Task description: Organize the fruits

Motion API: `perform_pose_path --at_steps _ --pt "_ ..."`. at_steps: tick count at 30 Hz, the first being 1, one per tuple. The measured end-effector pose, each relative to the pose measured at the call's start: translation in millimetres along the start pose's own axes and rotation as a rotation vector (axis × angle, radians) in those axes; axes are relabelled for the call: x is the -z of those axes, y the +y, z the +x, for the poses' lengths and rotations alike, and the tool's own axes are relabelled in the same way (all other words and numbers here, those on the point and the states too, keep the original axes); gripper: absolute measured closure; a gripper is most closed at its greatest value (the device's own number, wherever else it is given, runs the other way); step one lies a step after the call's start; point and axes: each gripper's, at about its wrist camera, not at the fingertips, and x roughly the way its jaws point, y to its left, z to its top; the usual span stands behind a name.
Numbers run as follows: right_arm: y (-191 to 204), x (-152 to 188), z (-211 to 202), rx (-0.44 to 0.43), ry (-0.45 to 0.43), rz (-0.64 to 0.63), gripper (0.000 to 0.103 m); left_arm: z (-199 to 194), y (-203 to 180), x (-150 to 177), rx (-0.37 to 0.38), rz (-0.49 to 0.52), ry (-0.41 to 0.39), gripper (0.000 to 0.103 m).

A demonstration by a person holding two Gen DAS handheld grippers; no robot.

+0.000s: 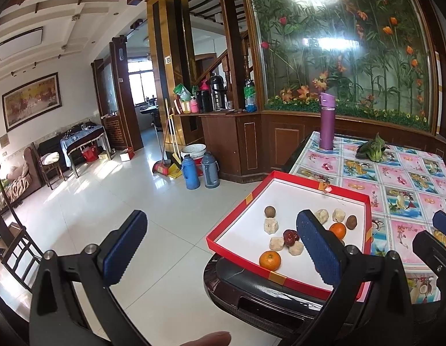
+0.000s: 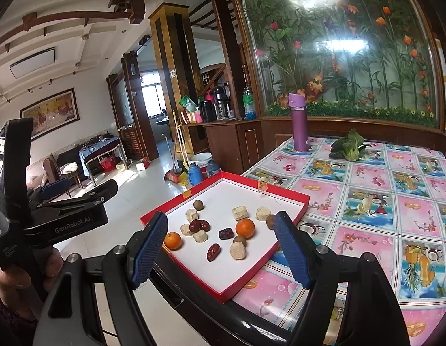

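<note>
A shallow red tray (image 2: 228, 289) with a white floor sits on the table's near-left corner. Loose in it lie two oranges (image 2: 245, 228) (image 2: 172, 240), dark red dates (image 2: 213, 251), brown longans (image 2: 198, 205) and several pale cake pieces (image 2: 237, 250). My right gripper (image 2: 221, 250) hovers open over the tray's near edge with nothing between its fingers. My left gripper (image 1: 223, 248) is open too and holds nothing. It hangs left of the tray (image 1: 292, 193), mostly over the floor, and its right finger (image 1: 318, 248) covers part of the fruit. One orange (image 1: 269, 260) shows near the front rim.
The table (image 2: 395, 201) has a pink and blue patterned cloth. A purple bottle (image 2: 299, 121) and a leafy green vegetable (image 2: 349, 145) stand at its far side. Two thermoses (image 1: 199, 171) and a broom are on the tiled floor. A wooden chair (image 1: 12, 236) is far left.
</note>
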Motion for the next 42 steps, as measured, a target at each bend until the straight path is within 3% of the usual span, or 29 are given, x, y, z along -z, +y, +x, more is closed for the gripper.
perform_pose_path --at_steps 42 --pt "14.1 2.9 6.1 0.020 0.038 -0.010 0.027 -8.5 11.3 11.2 0.052 -0.033 0.015 0.000"
